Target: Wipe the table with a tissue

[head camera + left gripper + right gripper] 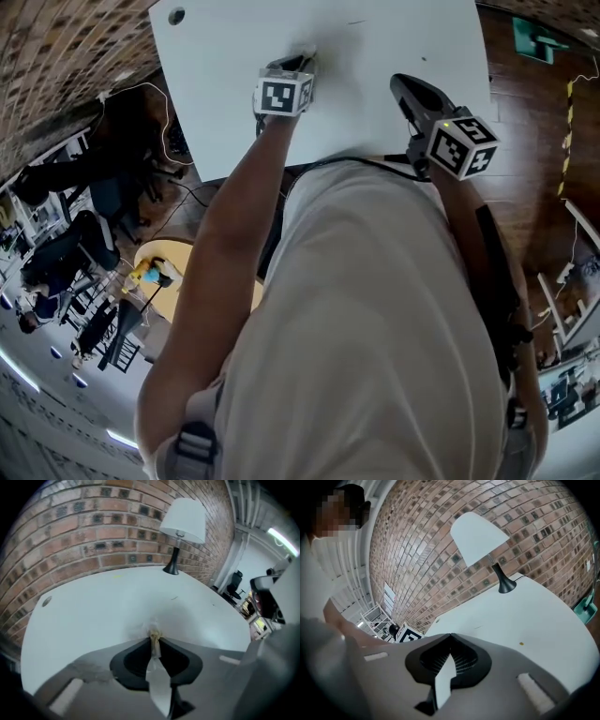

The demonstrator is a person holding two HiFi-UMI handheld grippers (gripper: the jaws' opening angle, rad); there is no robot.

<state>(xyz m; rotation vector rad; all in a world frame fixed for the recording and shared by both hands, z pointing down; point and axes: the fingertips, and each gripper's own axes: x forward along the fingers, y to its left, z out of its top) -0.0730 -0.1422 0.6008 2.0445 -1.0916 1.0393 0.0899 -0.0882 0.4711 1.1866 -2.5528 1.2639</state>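
Note:
The white table (225, 84) fills the top of the head view. My left gripper (307, 60) points steeply down at its middle, shut on a small crumpled white tissue (151, 630) that presses against the tabletop (93, 616) just past the jaw tips. In the left gripper view the jaws meet on the tissue at my left gripper (154, 638). My right gripper (399, 84) hangs over the table's near edge, to the right of the left one. Its jaws are shut, with nothing between them at my right gripper (450, 635).
A white-shaded lamp (182, 524) on a black stem stands at the table's far side against the brick wall (440, 550). A cable hole (176, 16) sits in one table corner. A small speck (520, 643) lies on the tabletop. Cables and a round yellow table (178, 272) are on the floor at left.

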